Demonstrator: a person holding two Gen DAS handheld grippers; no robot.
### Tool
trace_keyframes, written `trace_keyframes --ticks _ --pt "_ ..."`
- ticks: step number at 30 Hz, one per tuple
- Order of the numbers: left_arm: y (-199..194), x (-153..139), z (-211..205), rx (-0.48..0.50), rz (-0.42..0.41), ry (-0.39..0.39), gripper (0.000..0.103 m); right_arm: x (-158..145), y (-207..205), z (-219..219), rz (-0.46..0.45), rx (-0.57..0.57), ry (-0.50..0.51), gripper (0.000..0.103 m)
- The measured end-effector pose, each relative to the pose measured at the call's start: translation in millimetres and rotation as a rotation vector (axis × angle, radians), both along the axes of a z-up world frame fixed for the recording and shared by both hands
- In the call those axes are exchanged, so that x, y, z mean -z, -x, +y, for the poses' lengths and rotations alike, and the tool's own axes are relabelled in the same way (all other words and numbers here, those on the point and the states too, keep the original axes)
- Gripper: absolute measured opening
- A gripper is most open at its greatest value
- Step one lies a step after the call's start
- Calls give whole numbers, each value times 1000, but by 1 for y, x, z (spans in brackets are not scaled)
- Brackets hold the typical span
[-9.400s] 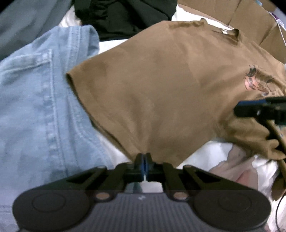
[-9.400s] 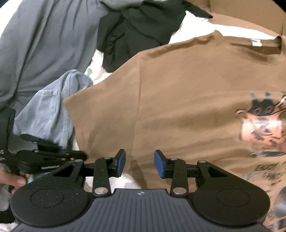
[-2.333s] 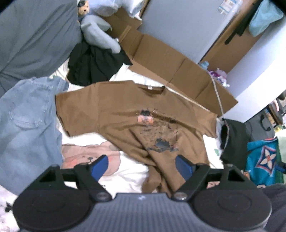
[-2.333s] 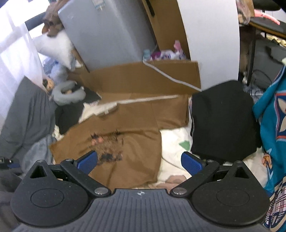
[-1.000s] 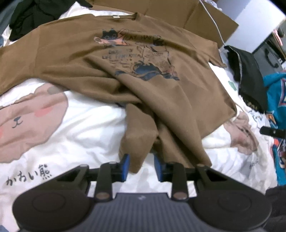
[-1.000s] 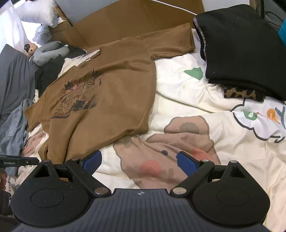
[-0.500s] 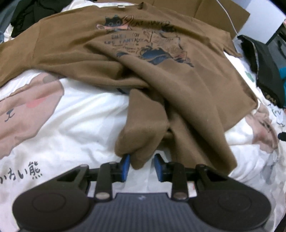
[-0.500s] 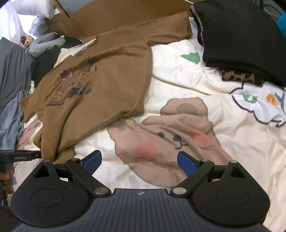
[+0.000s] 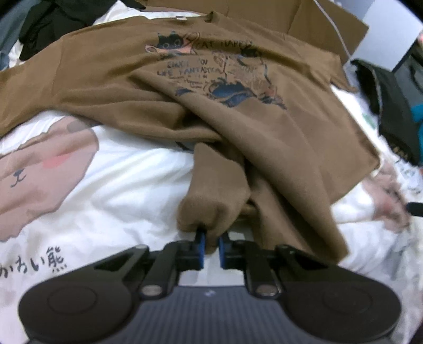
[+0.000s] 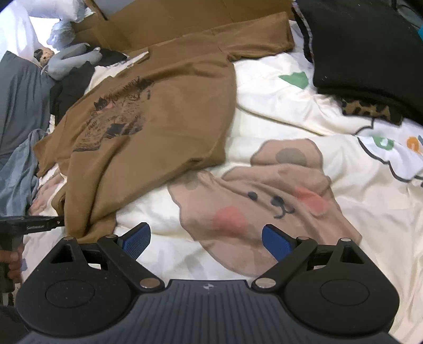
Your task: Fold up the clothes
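1. Left wrist view: the left gripper (image 9: 210, 247) has its blue pads drawn close together on a bunched fold at the bottom edge of the brown T-shirt (image 9: 277, 127); a lump of brown cloth bulges just above the pinch
2. Same view: the shirt lies front up across the bear-print bedsheet (image 9: 119, 190), its cat graphic (image 9: 219, 71) facing up and its collar towards the far side, next to flattened cardboard (image 9: 312, 18)
3. Same view: the lower part of the shirt is rumpled and doubled over itself, running from the chest down to the pinched fold; a black garment pile (image 9: 391, 105) sits at the right edge, apart from the shirt
4. Right wrist view: the right gripper (image 10: 206, 239) is spread wide with nothing between its blue pads (image 10: 277, 242), hovering over the bear face printed on the sheet (image 10: 264, 195)
5. Same view: the brown T-shirt (image 10: 164, 116) lies to the left of this gripper, one sleeve reaching towards folded black clothes (image 10: 364, 50) at the upper right; its crumpled hem ends just beside the left blue pad
6. Same view: at the far left edge the left gripper (image 10: 34, 225) shows as a dark bar meeting the shirt's hem, with light blue denim (image 10: 18, 172) behind it; whether it is clamped cannot be told from here
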State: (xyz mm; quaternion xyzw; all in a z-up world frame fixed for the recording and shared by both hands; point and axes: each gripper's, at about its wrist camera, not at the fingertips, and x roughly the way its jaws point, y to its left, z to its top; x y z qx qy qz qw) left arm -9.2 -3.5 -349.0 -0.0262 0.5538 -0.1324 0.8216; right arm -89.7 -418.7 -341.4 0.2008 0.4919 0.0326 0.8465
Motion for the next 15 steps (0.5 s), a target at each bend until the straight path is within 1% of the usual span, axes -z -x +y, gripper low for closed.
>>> trace_keyframes --ticks 2,6,15 --pt "5 -12 11 -5 -11 18 9 -1 -5 2 -11 -1 -5 94" --pt "11 -33 31 -45 -24 65 8 0 -19 5 -24 -12 -8 94" --pt "6 -60 87 -172 -11 124 6 7 -44 15 -51 -50 -5 94"
